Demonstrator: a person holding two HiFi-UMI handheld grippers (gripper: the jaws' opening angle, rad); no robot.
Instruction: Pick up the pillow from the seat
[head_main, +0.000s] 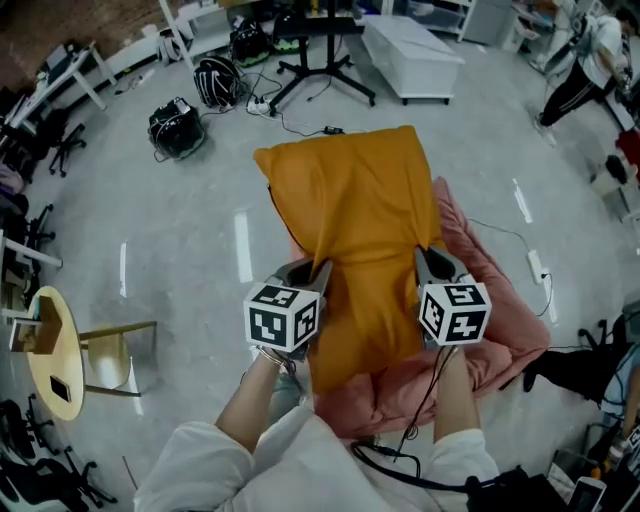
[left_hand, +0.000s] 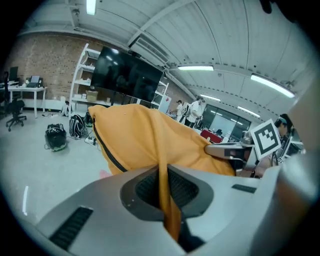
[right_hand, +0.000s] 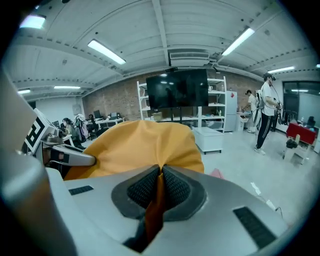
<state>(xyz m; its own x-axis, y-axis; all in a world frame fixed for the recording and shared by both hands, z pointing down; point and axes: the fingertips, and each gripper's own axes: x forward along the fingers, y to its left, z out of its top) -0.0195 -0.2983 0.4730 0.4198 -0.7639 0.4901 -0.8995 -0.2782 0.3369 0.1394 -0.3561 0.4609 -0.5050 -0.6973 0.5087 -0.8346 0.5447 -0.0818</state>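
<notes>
Grey workshop floor (head_main: 180, 230) around a pink seat (head_main: 500, 330): orange pillow (head_main: 350, 220) hangs just above it, left gripper (head_main: 316, 270) and right gripper (head_main: 428, 262) each pinched tight on its near edge (soft, light, floppy; probably best gripped by bunched fabric near the corners).

The head view looks steeply down from high above the pillow (head_main: 350, 230). Each gripper view sits low, right behind its own jaws, very near the pillow. Both face the far black screen (left_hand: 130, 77). All three views share the pillow.
</notes>
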